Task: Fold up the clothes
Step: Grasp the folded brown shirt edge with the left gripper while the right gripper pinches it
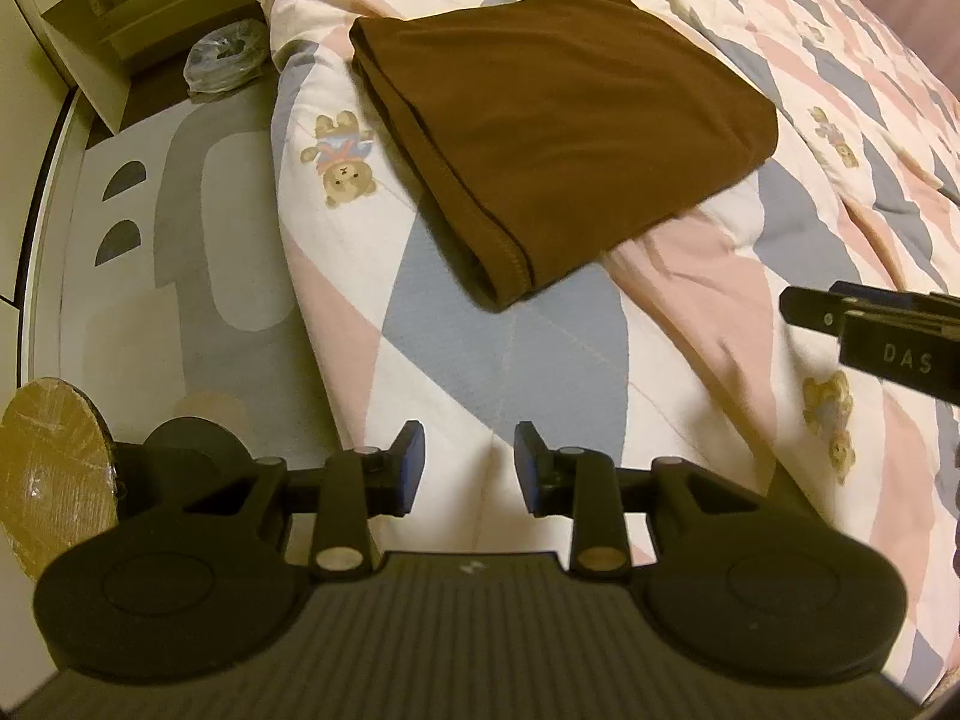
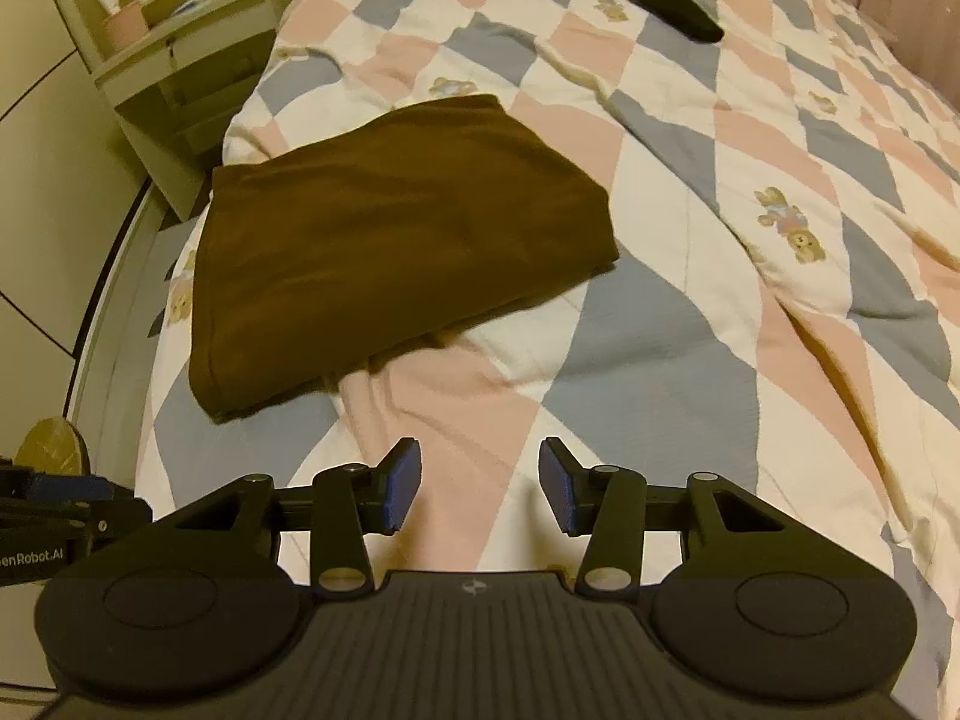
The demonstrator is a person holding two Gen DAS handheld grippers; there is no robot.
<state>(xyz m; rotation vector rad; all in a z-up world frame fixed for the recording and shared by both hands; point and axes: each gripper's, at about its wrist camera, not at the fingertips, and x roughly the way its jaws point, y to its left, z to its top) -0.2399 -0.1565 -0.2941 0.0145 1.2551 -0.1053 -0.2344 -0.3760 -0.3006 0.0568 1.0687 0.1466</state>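
Both tools, left tool (image 1: pixel 469 465) and right tool (image 2: pixel 478 489), hung open and empty near the folded brown garment (image 2: pixel 384 234) on the bed (image 2: pixel 690 312), evidently finished with it.

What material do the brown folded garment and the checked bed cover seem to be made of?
Brown folded garment: probably a soft knit, cotton-like, matte; it shows a stitched hem along its edge and drapes without shine. Checked bed cover: looks like a padded woven quilt, matte, with printed bears, puffy folds and seam lines. The exact fibres cannot be told.
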